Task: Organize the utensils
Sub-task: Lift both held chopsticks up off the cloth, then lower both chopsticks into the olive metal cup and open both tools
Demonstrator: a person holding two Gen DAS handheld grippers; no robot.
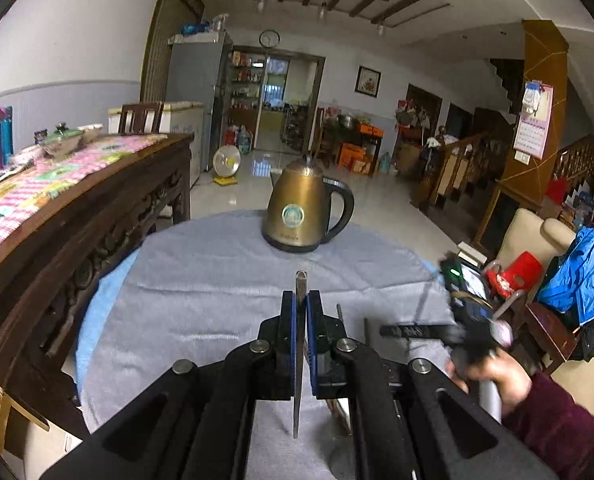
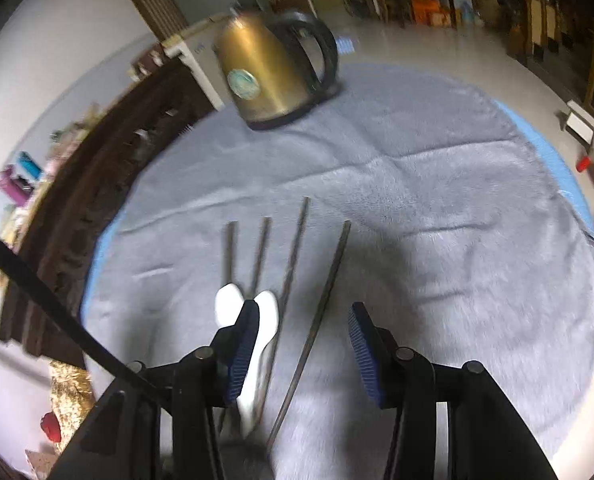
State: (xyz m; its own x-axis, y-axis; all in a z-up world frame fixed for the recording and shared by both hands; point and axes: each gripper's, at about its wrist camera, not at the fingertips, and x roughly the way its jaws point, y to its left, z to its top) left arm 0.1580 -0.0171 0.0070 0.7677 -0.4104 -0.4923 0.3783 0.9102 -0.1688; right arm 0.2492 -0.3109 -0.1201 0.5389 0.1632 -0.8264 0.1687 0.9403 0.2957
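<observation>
My left gripper point(image 1: 300, 316) is shut on a thin metal chopstick point(image 1: 299, 344) that runs lengthwise between the blue pads and sticks out ahead, above the grey cloth point(image 1: 201, 280). My right gripper point(image 2: 303, 332) is open and empty, low over the cloth. Several metal chopsticks point(image 2: 295, 248) lie side by side on the cloth, one point(image 2: 317, 320) passing between its fingers. Two white spoons point(image 2: 265, 320) lie by its left finger point(image 2: 243, 356); their handles are partly hidden. The right gripper also shows blurred in the left wrist view point(image 1: 413, 330).
A brass electric kettle point(image 1: 303, 208) with a black handle stands at the far side of the round table, also in the right wrist view point(image 2: 269, 72). A dark carved wooden sideboard point(image 1: 77, 216) runs along the table's left. A chair with a blue jacket point(image 1: 577, 276) stands right.
</observation>
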